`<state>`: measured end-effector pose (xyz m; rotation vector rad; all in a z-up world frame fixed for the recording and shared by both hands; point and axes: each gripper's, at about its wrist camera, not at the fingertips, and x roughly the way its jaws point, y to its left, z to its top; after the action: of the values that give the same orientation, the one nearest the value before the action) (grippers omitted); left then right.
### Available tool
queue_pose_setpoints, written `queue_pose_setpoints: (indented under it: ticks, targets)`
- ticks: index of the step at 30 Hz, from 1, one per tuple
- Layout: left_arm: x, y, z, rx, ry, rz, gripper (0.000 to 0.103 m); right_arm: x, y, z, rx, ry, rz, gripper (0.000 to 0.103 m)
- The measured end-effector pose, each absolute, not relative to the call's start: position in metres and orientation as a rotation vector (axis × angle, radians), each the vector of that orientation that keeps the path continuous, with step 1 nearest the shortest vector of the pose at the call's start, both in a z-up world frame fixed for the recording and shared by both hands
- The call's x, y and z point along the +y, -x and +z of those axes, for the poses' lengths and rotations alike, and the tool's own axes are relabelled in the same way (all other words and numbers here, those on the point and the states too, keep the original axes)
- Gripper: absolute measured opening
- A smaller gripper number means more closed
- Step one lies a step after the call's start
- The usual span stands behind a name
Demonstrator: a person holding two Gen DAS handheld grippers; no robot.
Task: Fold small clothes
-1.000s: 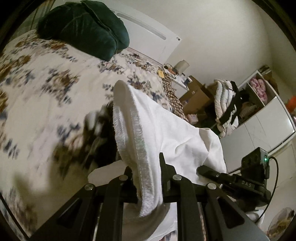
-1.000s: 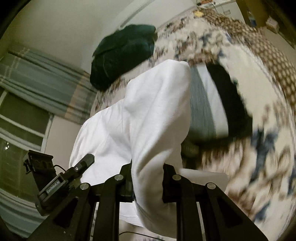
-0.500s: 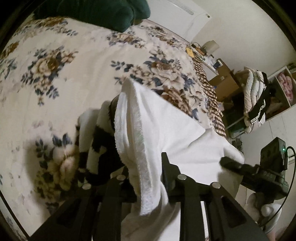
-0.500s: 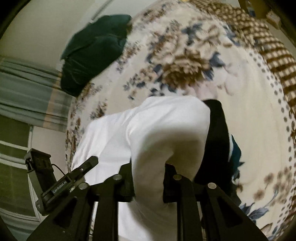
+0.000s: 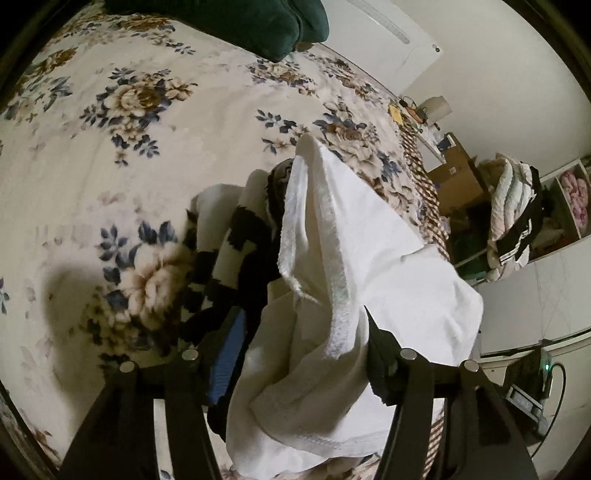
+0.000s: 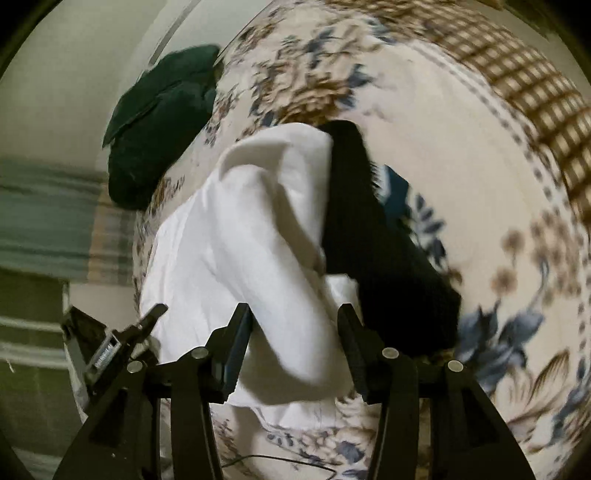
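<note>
A white garment (image 5: 354, 258) lies draped between the jaws of my left gripper (image 5: 301, 332), whose fingers now stand wide apart around it. The same white garment (image 6: 258, 229) sags between the spread fingers of my right gripper (image 6: 295, 325). It rests over a pile of small clothes on the floral bedspread (image 5: 92, 155): a black-and-white striped piece (image 5: 225, 258) in the left wrist view, a black garment (image 6: 373, 258) and a teal piece (image 6: 393, 188) in the right wrist view. The other gripper shows at each view's lower edge.
A dark green pillow (image 5: 258, 26) lies at the head of the bed, also in the right wrist view (image 6: 159, 125). Cardboard boxes (image 5: 454, 181), a clothes heap (image 5: 513, 206) and a white shelf (image 5: 569, 192) stand beyond the bed's right side. Striped curtains (image 6: 44, 214) hang at left.
Both grippers lowered the white garment toward the clothes pile, then opened their jaws, releasing the pinched cloth, which now sags loose between the fingers.
</note>
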<state>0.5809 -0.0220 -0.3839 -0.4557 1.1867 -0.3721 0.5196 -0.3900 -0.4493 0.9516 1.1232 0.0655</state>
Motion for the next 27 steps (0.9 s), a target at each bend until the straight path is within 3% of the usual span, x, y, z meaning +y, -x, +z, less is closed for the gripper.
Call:
queue_pose_setpoints:
  ticks: [5,9,10,11,12,18,20,21,22,23,24,27]
  targets:
    - [-0.024,-0.58,-0.385,1.187,0.457,-0.37,0.057,-0.404,-0.494,-0.477,1.087,-1.193,0.069,0.067]
    - [-0.026,-0.577,-0.384,1.192,0.458,-0.367,0.057,-0.399,-0.505,-0.486,1.121,-1.207,0.071,0.067]
    - [-0.027,-0.575,-0.384,1.195,0.455,-0.363,0.057,-0.397,-0.506,-0.484,1.121,-1.201,0.077,0.066]
    - [-0.028,-0.574,-0.383,1.194,0.453,-0.36,0.057,-0.393,-0.508,-0.48,1.119,-1.179,0.077,0.049]
    - [-0.029,-0.572,-0.381,1.192,0.448,-0.357,0.057,-0.392,-0.507,-0.474,1.106,-1.156,0.058,0.04]
    - [-0.031,-0.554,-0.366,1.147,0.419,-0.335,0.055,-0.38,-0.505,-0.438,1.123,-0.938,-0.065,0.038]
    - [-0.036,-0.549,-0.365,1.134,0.405,-0.349,0.043,-0.382,-0.498,-0.438,1.109,-0.995,-0.051,0.038]
    - [-0.039,-0.548,-0.366,1.133,0.397,-0.355,0.026,-0.382,-0.496,-0.44,1.112,-1.017,-0.04,0.038]
    - [-0.042,-0.547,-0.367,1.129,0.38,-0.348,0.016,-0.38,-0.495,-0.443,1.113,-1.035,-0.024,0.034]
    - [-0.043,-0.545,-0.367,1.116,0.373,-0.341,0.014,-0.378,-0.495,-0.444,1.102,-1.045,-0.011,0.019]
    - [-0.042,-0.543,-0.364,1.093,0.374,-0.336,0.008,-0.376,-0.496,-0.446,1.103,-1.043,-0.005,0.012]
    - [-0.038,-0.534,-0.342,1.015,0.368,-0.34,0.002,-0.372,-0.493,-0.439,1.073,-1.022,-0.016,0.007]
